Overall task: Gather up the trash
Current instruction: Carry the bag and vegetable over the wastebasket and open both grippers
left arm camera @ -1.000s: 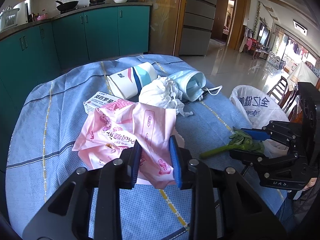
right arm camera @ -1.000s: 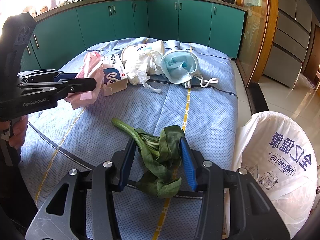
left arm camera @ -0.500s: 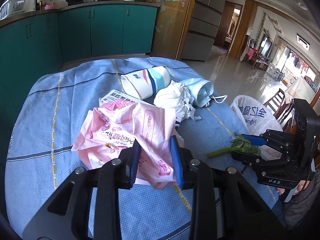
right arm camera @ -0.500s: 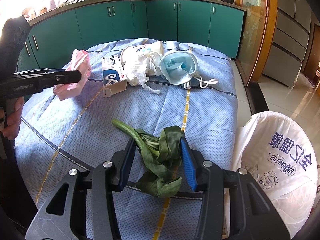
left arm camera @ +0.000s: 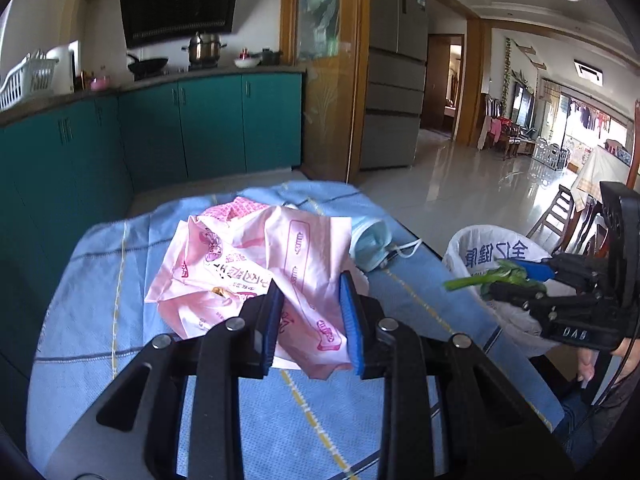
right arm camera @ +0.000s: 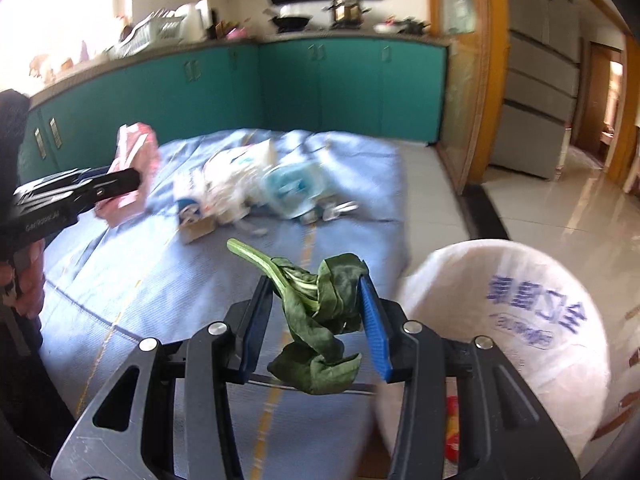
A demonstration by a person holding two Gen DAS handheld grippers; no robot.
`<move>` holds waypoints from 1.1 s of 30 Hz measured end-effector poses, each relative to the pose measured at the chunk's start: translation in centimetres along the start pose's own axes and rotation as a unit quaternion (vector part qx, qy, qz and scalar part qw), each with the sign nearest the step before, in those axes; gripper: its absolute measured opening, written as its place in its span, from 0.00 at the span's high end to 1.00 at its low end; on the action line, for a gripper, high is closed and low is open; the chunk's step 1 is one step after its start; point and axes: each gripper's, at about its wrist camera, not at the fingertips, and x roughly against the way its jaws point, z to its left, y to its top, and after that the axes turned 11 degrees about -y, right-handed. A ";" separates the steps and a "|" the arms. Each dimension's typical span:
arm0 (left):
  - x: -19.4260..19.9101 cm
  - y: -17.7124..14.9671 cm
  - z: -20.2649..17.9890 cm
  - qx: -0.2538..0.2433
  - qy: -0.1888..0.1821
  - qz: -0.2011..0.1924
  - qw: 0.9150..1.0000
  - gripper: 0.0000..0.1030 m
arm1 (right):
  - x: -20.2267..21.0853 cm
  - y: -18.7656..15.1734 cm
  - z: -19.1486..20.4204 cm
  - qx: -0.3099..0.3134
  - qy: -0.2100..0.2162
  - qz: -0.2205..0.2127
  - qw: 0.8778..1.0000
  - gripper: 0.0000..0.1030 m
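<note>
My left gripper [left arm camera: 312,318] is shut on a crumpled pink wrapper [left arm camera: 256,264] and holds it up above the blue tablecloth [left arm camera: 100,280]. My right gripper [right arm camera: 318,314] is shut on a wilted green leafy stalk [right arm camera: 316,304], lifted off the table beside the white bin bag [right arm camera: 516,320]. In the left wrist view the right gripper [left arm camera: 516,280] shows at the right with the green stalk [left arm camera: 480,280] over the bin bag [left arm camera: 492,252]. In the right wrist view the left gripper [right arm camera: 120,182] carries the pink wrapper [right arm camera: 134,160] at the left.
On the tablecloth [right arm camera: 140,288] lie a blue face mask [right arm camera: 292,188], a small box [right arm camera: 192,216] and crumpled white paper [right arm camera: 228,188]. The face mask [left arm camera: 372,244] peeks out behind the wrapper. Teal cabinets [left arm camera: 208,124] run behind; tiled floor [left arm camera: 460,184] is to the right.
Both grippers have risen with their loads, so the table sits lower in both views. The right gripper has swung the green stalk towards the bin bag; the pink wrapper is off the cloth.
</note>
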 end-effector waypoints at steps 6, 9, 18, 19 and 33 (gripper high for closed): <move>-1.6 1.1 -5.0 -0.018 -0.033 0.007 0.999 0.72 | 2.2 -1.5 -6.3 -0.067 -0.073 -0.013 0.995 0.57; -3.4 1.7 -8.4 -0.040 -0.034 0.013 0.999 0.72 | 3.3 -2.3 -8.8 -0.094 -0.120 -0.019 0.988 0.57; -9.6 3.9 -18.3 -0.068 -0.085 0.023 0.994 0.72 | 5.1 -4.6 -14.7 -0.189 -0.160 -0.028 0.969 0.57; -10.2 3.8 -18.8 -0.071 -0.088 0.025 0.993 0.72 | 5.2 -4.8 -15.0 -0.192 -0.164 -0.028 0.967 0.57; -17.2 1.5 -23.3 -0.084 -0.120 0.075 0.986 0.39 | 5.0 -6.2 -16.0 -0.193 -0.202 -0.016 0.960 0.57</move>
